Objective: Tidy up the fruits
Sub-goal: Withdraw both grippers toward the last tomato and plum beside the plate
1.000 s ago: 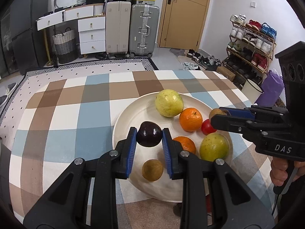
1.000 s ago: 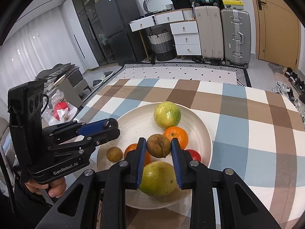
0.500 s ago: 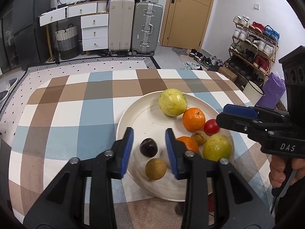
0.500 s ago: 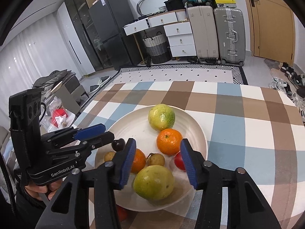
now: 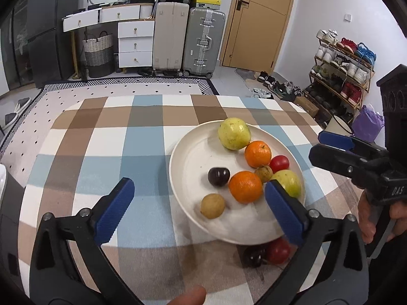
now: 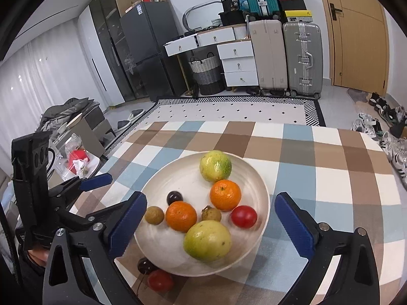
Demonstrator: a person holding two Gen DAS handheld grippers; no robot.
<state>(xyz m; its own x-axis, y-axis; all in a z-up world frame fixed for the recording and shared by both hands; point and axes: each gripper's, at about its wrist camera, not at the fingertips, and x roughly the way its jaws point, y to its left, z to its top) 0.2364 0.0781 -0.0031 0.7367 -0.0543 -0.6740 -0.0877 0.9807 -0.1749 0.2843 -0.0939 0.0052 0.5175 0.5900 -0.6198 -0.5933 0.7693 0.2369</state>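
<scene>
A cream plate [image 5: 193, 152] [image 6: 175, 178] on the checked tablecloth holds two yellow-green fruits, two oranges [image 5: 245, 187] [image 6: 225, 195], a red tomato [image 6: 243, 216], a dark plum [image 5: 218, 176] [image 6: 174, 197] and two small brown fruits [image 5: 212, 206] [image 5: 263, 173]. A dark cherry [image 6: 145, 265] and a red tomato [image 6: 160, 280] lie on the cloth beside the plate's near rim. My left gripper [image 5: 201, 209] is wide open and empty, above the plate's near side. My right gripper [image 6: 211, 225] is wide open and empty, over the plate.
The table's far edge meets a dotted rug. Suitcases [image 5: 187, 35], white drawers and a basket stand at the back. A shoe rack [image 5: 340, 68] is at the right, a low side table with clutter [image 6: 76, 157] at the left.
Both grippers opened wider and drew back up from the plate. The plum and the small brown fruit they let go of now rest on the plate.
</scene>
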